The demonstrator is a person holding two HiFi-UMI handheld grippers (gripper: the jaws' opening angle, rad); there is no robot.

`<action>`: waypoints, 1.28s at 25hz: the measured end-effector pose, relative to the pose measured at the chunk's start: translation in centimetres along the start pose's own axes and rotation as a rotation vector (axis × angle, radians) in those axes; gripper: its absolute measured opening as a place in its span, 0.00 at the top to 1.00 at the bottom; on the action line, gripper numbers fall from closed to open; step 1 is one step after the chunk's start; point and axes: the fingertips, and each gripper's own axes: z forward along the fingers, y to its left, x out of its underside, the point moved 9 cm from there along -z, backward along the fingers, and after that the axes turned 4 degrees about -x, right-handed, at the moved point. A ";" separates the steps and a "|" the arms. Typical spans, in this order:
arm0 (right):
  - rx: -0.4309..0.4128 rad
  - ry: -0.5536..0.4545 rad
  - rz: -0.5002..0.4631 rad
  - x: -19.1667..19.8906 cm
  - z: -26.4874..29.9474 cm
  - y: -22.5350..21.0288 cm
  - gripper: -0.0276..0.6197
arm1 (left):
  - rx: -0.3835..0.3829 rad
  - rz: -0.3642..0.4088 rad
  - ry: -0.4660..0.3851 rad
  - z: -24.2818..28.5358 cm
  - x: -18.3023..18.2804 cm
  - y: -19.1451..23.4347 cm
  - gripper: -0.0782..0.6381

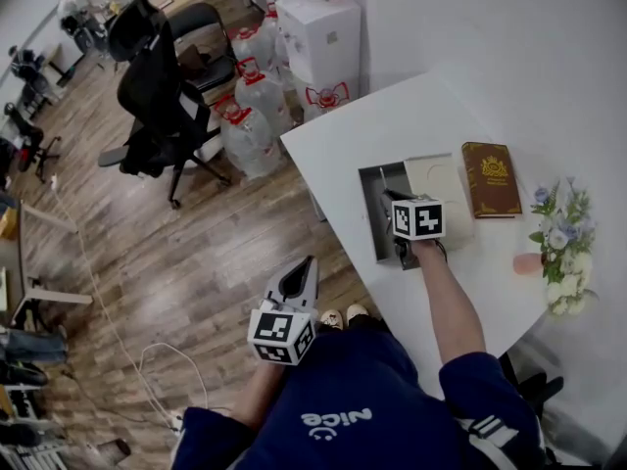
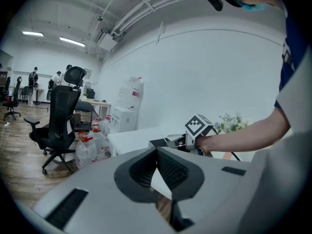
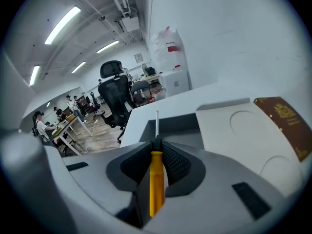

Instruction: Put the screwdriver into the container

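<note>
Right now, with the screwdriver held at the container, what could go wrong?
The open slot of the container is narrow beside the pale cover, so the screwdriver may land on the cover or rim. The right gripper clamps only the handle's front, so it might tip on release.

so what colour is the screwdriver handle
Yellow; the screwdriver handle shows best in the right gripper view.

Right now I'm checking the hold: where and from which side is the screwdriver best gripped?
Probably by the yellow handle, from behind: the right tool clamps the screwdriver there, leaving the thin shaft free ahead, aimed at the container.
</note>
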 end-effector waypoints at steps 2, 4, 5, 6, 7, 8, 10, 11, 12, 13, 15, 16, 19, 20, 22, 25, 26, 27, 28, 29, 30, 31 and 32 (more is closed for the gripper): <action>-0.001 0.024 0.011 0.5 0.7 -0.1 0.82 | 0.009 0.008 0.004 0.3 -0.1 -0.3 0.87; 0.006 0.049 0.009 1.0 1.3 -0.1 0.82 | 0.020 0.019 0.006 0.4 -0.2 -0.7 0.87; 0.011 0.063 0.009 1.2 1.6 -0.2 0.82 | 0.026 0.026 0.007 0.5 -0.2 -0.9 0.87; 0.017 0.078 0.009 1.4 1.9 -0.2 0.82 | 0.030 0.033 0.008 0.5 -0.3 -1.1 0.87; 0.024 0.092 0.011 1.6 2.2 -0.3 0.82 | 0.033 0.037 0.010 0.5 -0.2 -1.2 0.87; 0.032 0.102 0.013 1.7 2.5 -0.4 0.82 | 0.034 0.040 0.013 0.5 -0.2 -1.3 0.87; 0.047 0.115 0.020 1.9 2.9 -0.7 0.82 | 0.032 0.045 0.016 0.5 -0.2 -1.4 0.87; 0.052 0.122 0.023 2.0 3.1 -0.8 0.82 | 0.030 0.047 0.016 0.6 -0.2 -1.4 0.87; 0.056 0.129 0.023 2.1 3.2 -0.9 0.82 | 0.027 0.048 0.016 0.6 -0.2 -1.4 0.87; 0.060 0.136 0.022 2.1 3.4 -0.9 0.82 | 0.024 0.047 0.016 0.6 -0.2 -1.3 0.87; 0.067 0.150 0.020 2.2 3.7 -1.0 0.82 | 0.015 0.043 0.016 0.6 -0.2 -1.2 0.87; 0.070 0.159 0.020 2.2 3.9 -1.1 0.82 | 0.012 0.040 0.016 0.6 -0.2 -1.1 0.87; 0.083 0.192 0.014 2.5 4.4 -1.1 0.82 | 0.009 0.039 0.020 0.7 -0.1 -1.0 0.87; 0.088 0.198 0.012 2.5 4.4 -1.1 0.82 | 0.009 0.039 0.020 0.8 -0.1 -1.0 0.87; 0.093 0.201 0.010 2.5 4.5 -1.0 0.82 | 0.009 0.034 0.019 0.9 -0.2 -1.0 0.87; 0.089 0.203 0.009 2.4 4.5 -0.9 0.82 | 0.009 0.027 0.021 1.0 -0.2 -1.0 0.87; 0.089 0.205 0.008 2.4 4.5 -0.9 0.82 | 0.011 0.025 0.023 1.0 -0.1 -1.0 0.87; 0.091 0.206 0.008 2.5 4.4 -0.8 0.81 | 0.012 0.024 0.024 1.0 -0.1 -0.9 0.87; 0.095 0.205 0.006 2.5 4.4 -0.8 0.81 | 0.011 0.024 0.025 1.0 -0.2 -0.8 0.87; 0.098 0.199 0.006 2.4 4.3 -0.7 0.81 | 0.009 0.023 0.024 1.0 -0.2 -0.7 0.87; 0.096 0.188 0.006 2.3 4.2 -0.7 0.80 | 0.006 0.023 0.023 1.0 -0.2 -0.6 0.87; 0.085 0.176 0.008 2.2 4.0 -0.6 0.78 | 0.002 0.022 0.020 1.0 -0.3 -0.5 0.87; 0.070 0.163 0.013 2.0 3.8 -0.6 0.77 | -0.002 0.022 0.019 1.0 -0.3 -0.5 0.87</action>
